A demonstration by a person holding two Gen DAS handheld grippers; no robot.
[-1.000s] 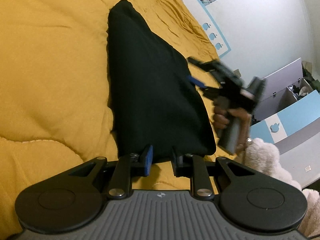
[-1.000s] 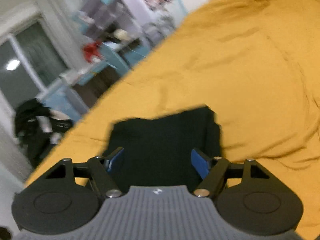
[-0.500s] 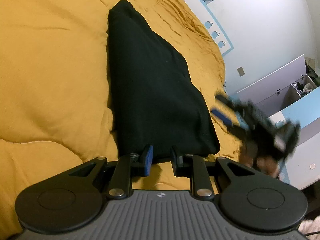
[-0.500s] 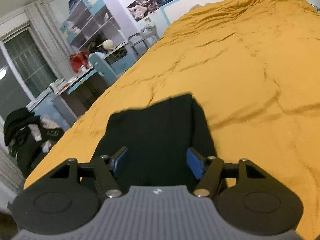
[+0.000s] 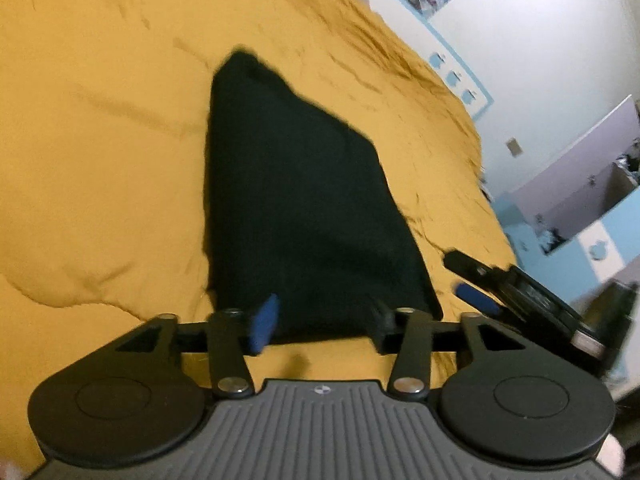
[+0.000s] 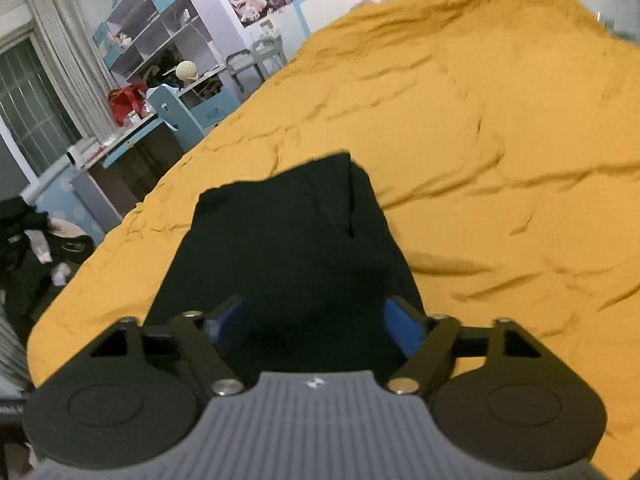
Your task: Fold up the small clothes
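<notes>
A black folded garment (image 5: pixel 296 208) lies flat on the yellow bedspread (image 5: pixel 100 160). My left gripper (image 5: pixel 320 320) is open, its fingers straddling the garment's near edge, holding nothing. The right gripper shows in the left wrist view (image 5: pixel 476 280) just right of the garment's near corner. In the right wrist view the same garment (image 6: pixel 288 240) lies ahead, and my right gripper (image 6: pixel 316 324) is open over its near end, empty.
The bedspread (image 6: pixel 500 160) stretches far and right. Beyond the bed's left edge stand a desk with a blue chair (image 6: pixel 176 116), shelves (image 6: pixel 160 36) and a pile of dark clothes (image 6: pixel 28 240). A white wall with drawers (image 5: pixel 580 200) is at the right.
My left gripper has opened wider at the garment's near edge. My right gripper has swung down from above the garment to beside its near corner and faces along it.
</notes>
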